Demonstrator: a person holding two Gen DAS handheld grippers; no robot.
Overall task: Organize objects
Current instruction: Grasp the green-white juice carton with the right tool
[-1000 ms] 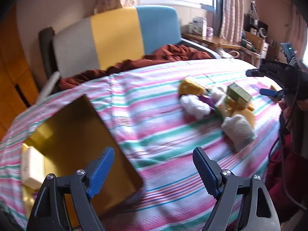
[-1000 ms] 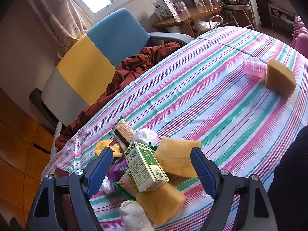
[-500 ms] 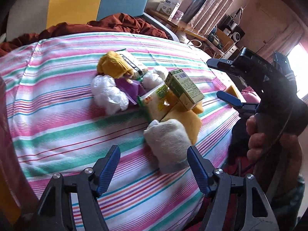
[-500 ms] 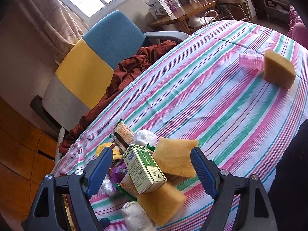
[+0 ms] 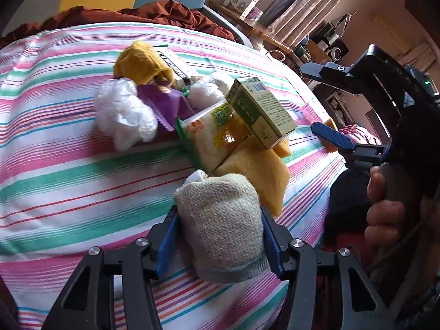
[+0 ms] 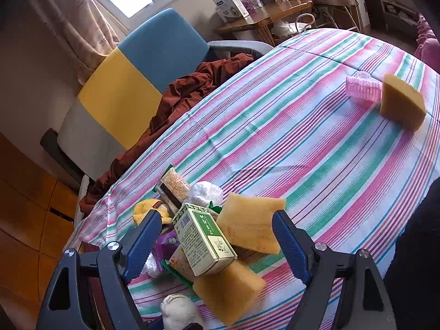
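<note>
Left tool [image 5: 220, 236], tilted downward, is closing around the rolled sock [image 5: 222, 220]; right tool [image 6: 217, 236] hovers spread.

A chair [image 6: 143, 82] with grey, yellow and blue back panels stands at ten o'clock, a rust-brown cloth [image 6: 178, 96] heaped on its seat. At one o'clock, a wooden side table [image 6: 264, 19] carries a white box [image 6: 229, 7] beside curtains [image 6: 68, 24].

green box [image 6: 205, 243] with barcode, print illegible
</note>
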